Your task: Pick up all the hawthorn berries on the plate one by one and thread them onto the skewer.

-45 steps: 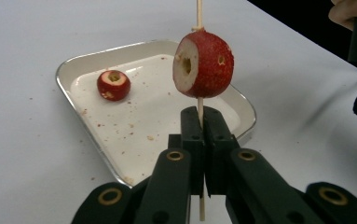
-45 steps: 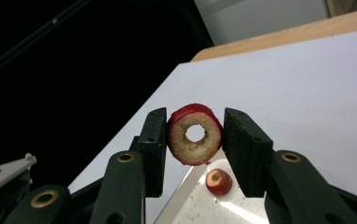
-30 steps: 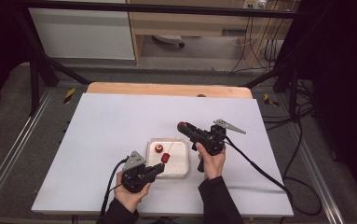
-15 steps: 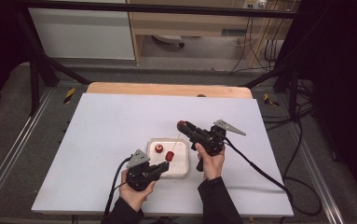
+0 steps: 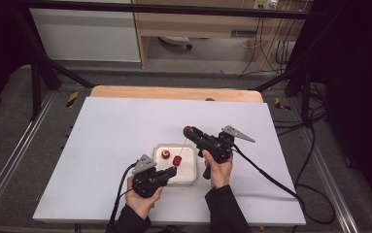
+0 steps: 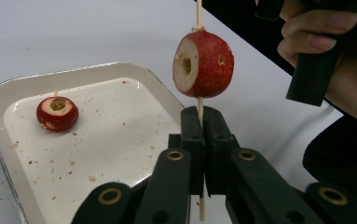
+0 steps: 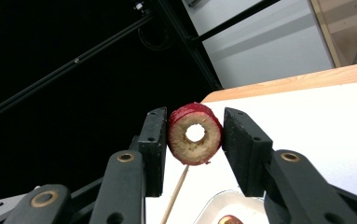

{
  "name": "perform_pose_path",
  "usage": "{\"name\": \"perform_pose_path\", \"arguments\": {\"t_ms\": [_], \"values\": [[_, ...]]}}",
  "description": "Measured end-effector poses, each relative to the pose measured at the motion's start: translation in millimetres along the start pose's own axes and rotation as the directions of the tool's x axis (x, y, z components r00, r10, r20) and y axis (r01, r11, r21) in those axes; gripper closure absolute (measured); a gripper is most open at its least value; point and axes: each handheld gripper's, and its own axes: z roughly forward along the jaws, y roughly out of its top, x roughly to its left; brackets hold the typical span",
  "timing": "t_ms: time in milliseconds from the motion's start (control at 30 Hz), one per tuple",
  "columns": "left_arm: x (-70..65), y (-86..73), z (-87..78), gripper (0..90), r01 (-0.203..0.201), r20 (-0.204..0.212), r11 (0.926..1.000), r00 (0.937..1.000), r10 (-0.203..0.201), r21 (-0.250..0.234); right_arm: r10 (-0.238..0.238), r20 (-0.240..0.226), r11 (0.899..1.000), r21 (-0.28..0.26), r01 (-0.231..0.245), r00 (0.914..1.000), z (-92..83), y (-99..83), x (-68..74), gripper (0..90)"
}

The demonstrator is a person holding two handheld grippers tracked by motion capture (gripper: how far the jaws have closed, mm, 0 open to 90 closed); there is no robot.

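The white desk [image 5: 115, 126] lies bare across its far half and down its left side, so a hand could cross there freely. Near the front middle, the shallow white rounded tray [image 5: 189, 177] takes up the ground, with one cored red fruit piece [image 5: 165, 154] lying in it. Above the tray a thin wooden skewer [image 5: 182, 148] slants from the left gripper [image 5: 173, 170] up to the right gripper [image 5: 188, 130], carrying a second cored red fruit [image 5: 177, 160]; it bars the way between them. To the right, a black cable [image 5: 266, 177] trails over the desk.
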Motion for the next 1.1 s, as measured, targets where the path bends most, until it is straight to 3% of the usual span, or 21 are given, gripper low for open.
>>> {"name": "perform_pose_path", "arguments": {"t_ms": [500, 700, 767, 967, 1100], "values": [[-2.1, 0.2, 3.5, 88.2, 0.041, -0.007, 0.9986, 0.9991, -0.041, -0.033, -0.003, -0.009, 1.0, -0.021, 0.002, 1.0, -1.1, -4.5, 3.5, 61.5], [5.1, -0.4, -1.5, 87.8, 0.002, -0.031, 0.9997, 0.9995, -0.002, -0.023, 0.015, 0.0, 0.998, 0.058, -0.015, 0.9999, -4.8, 0.4, 2.6, 61.5], [6.9, -1.2, -3.3, 87.7, -0.014, -0.026, 0.9995, 0.9996, 0.013, -0.029, 0.043, -0.001, 0.996, 0.083, -0.043, 0.9991, -6.3, 0.9, 1.0, 61.6], [-0.1, -3.9, 1.9, 88.1, -0.036, -0.017, 0.9992, 0.9992, 0.035, -0.017, 0.087, -0.015, 0.991, 0.1, -0.085, 0.9961, -5.8, -2.9, -3.0, 62.1], [1.4, -2.4, 2.1, 88.2, -0.033, -0.013, 0.9994, 0.9994, 0.033, -0.015, 0.074, -0.018, 0.99, 0.118, -0.071, 0.9971, -6.2, -4.6, -2.7, 62.2]]}}
